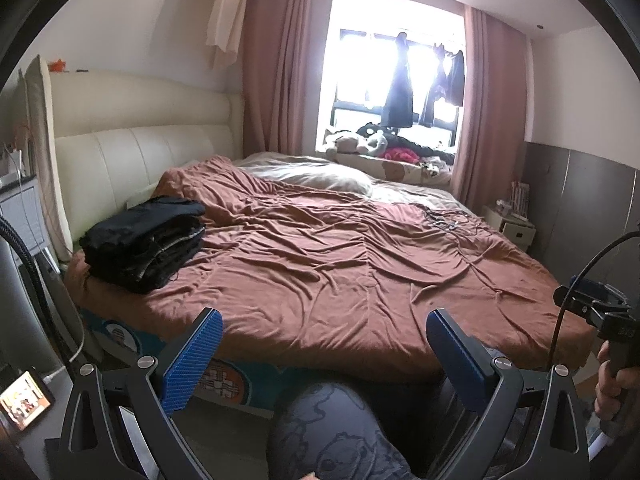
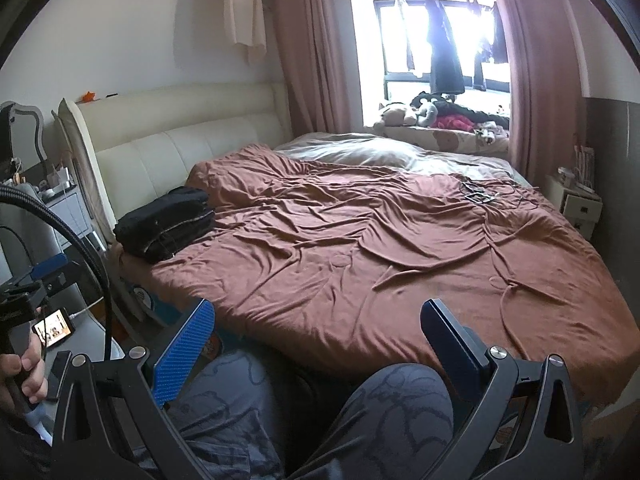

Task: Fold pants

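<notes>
Both grippers, left gripper point(image 1: 324, 332) and right gripper point(image 2: 318, 322), hold jaws spread wide, empty, touching nothing.

A home bedroom: a wide bed point(image 1: 320, 248) with padded headboard point(image 1: 132, 152), pink curtains point(image 1: 276, 72), and laundry point(image 1: 400, 92) hanging at the window.

Small items point(image 2: 478, 196) on bedspread point(image 2: 360, 248) indistinct

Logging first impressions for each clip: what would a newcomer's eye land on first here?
Probably the stack of folded black pants on the rust-brown bedspread, by the cream headboard. Next, the bright window at the far end, dark clothes hanging in it. In the foreground, the left gripper and right gripper stand open, holding nothing.
</notes>
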A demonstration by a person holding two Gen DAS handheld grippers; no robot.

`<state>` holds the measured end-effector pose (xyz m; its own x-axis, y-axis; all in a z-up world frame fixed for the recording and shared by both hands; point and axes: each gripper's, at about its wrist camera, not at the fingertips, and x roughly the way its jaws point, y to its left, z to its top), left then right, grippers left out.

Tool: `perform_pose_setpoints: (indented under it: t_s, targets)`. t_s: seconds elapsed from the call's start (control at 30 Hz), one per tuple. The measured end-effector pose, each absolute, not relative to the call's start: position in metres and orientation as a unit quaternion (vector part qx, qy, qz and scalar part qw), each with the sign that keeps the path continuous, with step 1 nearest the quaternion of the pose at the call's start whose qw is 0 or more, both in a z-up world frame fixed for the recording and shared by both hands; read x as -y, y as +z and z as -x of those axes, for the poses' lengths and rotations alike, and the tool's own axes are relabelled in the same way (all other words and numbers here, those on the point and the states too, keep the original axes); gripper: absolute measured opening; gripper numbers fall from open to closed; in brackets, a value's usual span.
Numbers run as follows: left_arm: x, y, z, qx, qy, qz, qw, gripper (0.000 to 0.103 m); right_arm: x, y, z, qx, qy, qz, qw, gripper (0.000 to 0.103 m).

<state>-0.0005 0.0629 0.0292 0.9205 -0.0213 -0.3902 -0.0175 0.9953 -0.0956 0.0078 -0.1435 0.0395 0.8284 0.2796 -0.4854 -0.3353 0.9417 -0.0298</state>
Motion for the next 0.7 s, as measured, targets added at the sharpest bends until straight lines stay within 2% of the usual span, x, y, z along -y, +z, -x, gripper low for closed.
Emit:
perform_pose_setpoints:
  t_s: [0.7]
  targets:
    - [-0.0661, 0.0300, 0.0046, -0.196, 0.004, 0.059, 0.979, 0.102, 0.1458, 0.0379, -0.0062, -0.250, 0.163, 0.049, 0.953, 0.103]
